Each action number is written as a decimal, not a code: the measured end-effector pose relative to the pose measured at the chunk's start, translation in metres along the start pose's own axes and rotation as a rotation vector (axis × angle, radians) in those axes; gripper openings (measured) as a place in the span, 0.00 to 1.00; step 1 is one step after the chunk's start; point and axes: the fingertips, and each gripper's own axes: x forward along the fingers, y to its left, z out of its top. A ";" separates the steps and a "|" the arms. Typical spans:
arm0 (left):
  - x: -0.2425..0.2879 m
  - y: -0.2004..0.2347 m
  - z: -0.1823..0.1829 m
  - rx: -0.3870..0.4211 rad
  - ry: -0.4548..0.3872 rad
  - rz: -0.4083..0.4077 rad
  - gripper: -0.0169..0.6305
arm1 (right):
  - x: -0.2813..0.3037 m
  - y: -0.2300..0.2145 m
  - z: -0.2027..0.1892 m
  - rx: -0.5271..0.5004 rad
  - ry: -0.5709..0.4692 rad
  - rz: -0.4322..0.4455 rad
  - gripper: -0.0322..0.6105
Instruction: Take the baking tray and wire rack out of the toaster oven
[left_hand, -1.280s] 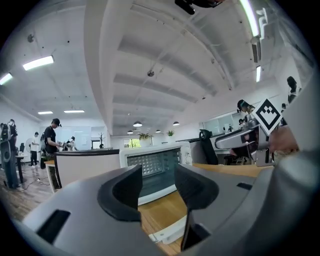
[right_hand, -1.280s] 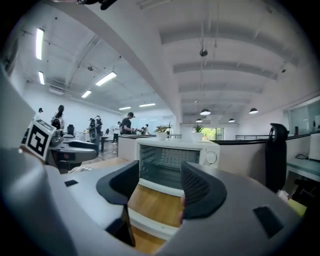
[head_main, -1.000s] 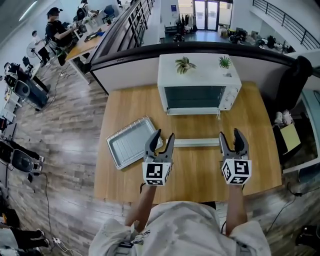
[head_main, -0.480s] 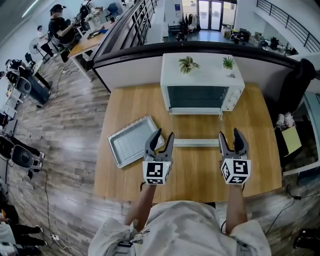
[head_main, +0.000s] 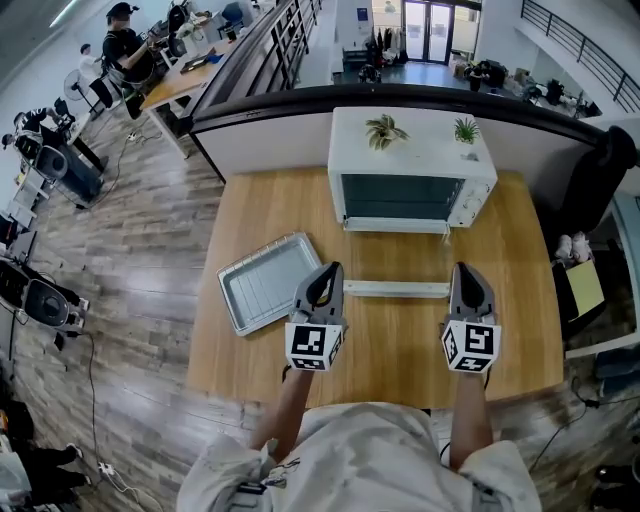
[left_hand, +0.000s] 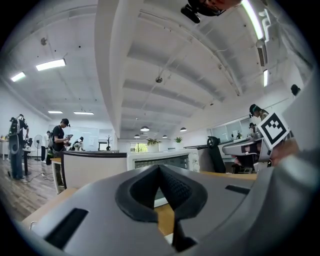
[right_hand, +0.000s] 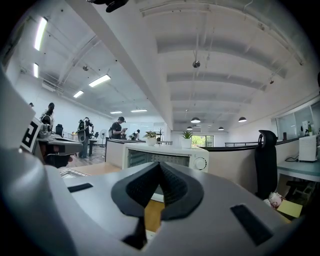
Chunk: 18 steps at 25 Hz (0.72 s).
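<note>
The white toaster oven (head_main: 410, 170) stands at the back of the wooden table (head_main: 390, 350), its glass door facing me. The empty metal baking tray (head_main: 268, 282) lies on the table to its front left. A pale narrow strip (head_main: 396, 289) lies flat between the two grippers' tips; I cannot tell what it is. My left gripper (head_main: 330, 272) hovers by the tray's right corner and my right gripper (head_main: 467, 270) stands further right. Both have just closed with nothing between the jaws. The left gripper (left_hand: 160, 170) and right gripper (right_hand: 160, 167) point level at the oven (right_hand: 185, 156).
Two small potted plants (head_main: 385, 130) (head_main: 463, 128) sit on top of the oven. A black chair (head_main: 590, 170) stands off the table's right side. A dark railing wall runs behind the table. People work at desks far to the left.
Both grippers' jaws stood spread apart before and are now closed together. Neither gripper has shifted on the table; the head view has drifted slightly.
</note>
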 end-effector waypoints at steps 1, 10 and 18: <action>0.000 0.002 0.000 0.006 0.002 0.010 0.05 | 0.001 0.001 0.001 -0.001 -0.002 0.005 0.08; -0.004 0.011 -0.004 0.023 0.015 0.054 0.05 | 0.009 0.010 -0.001 -0.009 0.005 0.030 0.08; -0.009 0.017 -0.003 0.017 0.014 0.076 0.05 | 0.011 0.014 0.001 -0.017 0.007 0.039 0.08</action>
